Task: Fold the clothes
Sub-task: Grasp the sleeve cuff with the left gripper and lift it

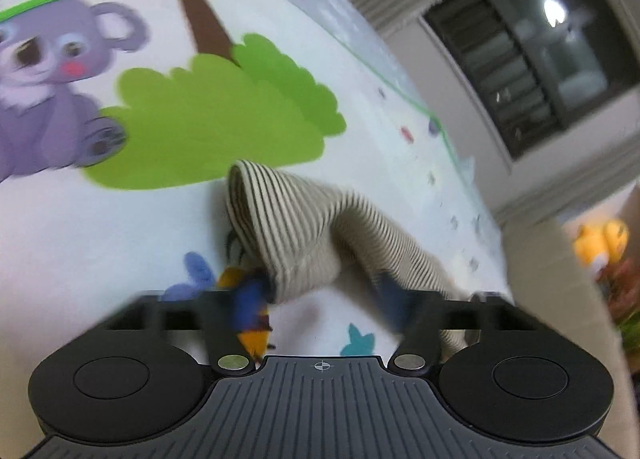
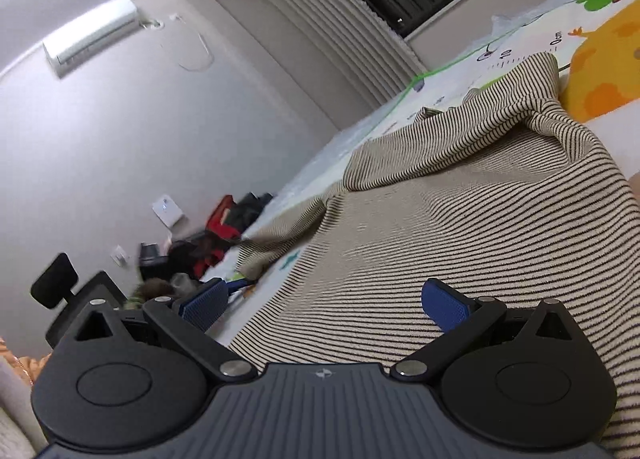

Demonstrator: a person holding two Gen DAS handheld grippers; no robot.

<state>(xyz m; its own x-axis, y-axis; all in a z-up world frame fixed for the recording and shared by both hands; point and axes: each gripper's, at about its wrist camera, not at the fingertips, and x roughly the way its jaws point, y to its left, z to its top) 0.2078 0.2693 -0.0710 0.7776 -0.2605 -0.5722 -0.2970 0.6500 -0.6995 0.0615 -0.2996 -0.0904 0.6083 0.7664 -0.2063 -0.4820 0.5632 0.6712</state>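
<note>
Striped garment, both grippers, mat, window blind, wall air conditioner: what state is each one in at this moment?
Striped garment: rumpled, partly spread on the mat, not yet folded; one tubular end raised.
Left gripper: blurred, fingers partly apart, cloth between them; grip unclear.
Right gripper: open wide, holding nothing, low over the cloth.
Play mat: lying flat under the garment.
Window blind: drawn up, dark glass exposed.
Air conditioner: flap state unclear.

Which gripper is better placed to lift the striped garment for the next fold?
Probably left: the left gripper has a fold of the striped garment between its fingers. The right gripper stands open above flat cloth.
</note>
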